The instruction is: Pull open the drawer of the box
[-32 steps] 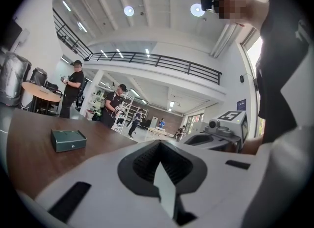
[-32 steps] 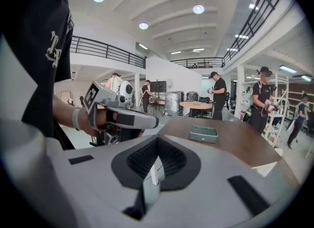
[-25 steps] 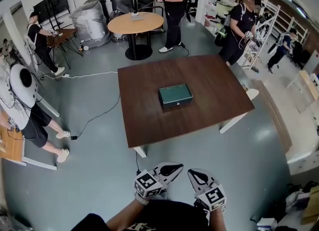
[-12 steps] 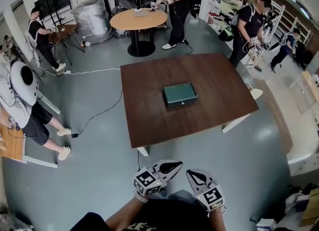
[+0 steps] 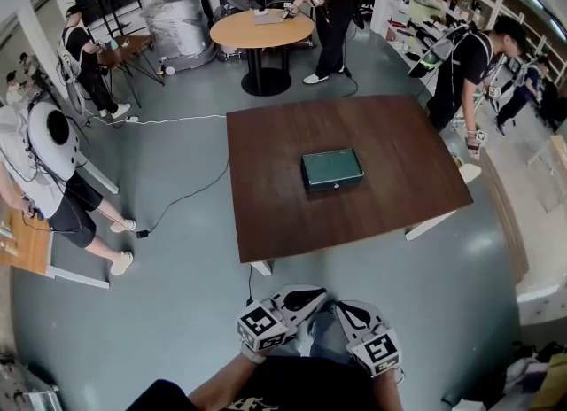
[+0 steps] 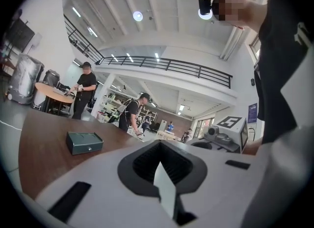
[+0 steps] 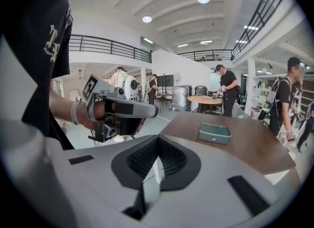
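Both clenched empty, the left hand-held gripper (image 5: 310, 296) and right hand-held gripper (image 5: 345, 312) hang far from the box (image 5: 332, 169) at 12 o'clock — approach, brace it, pull straight.

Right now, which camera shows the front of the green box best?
The left gripper view: the box sits nearly side-on to it, front and small knob visible. The right gripper view shows that front too, more from above. The head view shows mostly its top.

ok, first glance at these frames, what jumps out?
A small dark green box sits alone in the middle of the brown table, and its drawer looks shut. The left gripper and right gripper are both shut and empty, held near the person's body, short of the table.
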Available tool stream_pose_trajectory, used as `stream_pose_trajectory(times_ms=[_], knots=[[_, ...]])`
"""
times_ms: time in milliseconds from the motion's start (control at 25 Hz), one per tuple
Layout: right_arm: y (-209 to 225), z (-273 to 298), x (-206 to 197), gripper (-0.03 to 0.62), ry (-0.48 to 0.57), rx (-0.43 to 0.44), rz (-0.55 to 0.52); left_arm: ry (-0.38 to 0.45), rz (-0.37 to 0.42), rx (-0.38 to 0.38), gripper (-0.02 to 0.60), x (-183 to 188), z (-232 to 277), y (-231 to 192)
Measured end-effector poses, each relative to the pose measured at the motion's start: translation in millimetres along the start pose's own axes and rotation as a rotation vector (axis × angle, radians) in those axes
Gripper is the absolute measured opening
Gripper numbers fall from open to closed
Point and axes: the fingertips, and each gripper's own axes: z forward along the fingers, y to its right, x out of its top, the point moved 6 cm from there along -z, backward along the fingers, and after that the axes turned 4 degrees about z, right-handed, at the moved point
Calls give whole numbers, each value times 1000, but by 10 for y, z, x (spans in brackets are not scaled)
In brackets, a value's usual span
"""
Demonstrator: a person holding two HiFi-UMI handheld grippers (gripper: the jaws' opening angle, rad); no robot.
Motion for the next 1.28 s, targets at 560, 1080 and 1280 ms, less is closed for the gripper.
stream_pose_trajectory(times_ms=[560,1080,1280], knots=[[1120,205,171,-12,43,3,-31,-8,14,58,5,202,698,-280],[2049,123,-61,-12,20,5,-11,-40,50,62,6,232,1581,-469],[2306,130,-94,-12,16,29,-22,-57,48,67,6,195,1802,-466]])
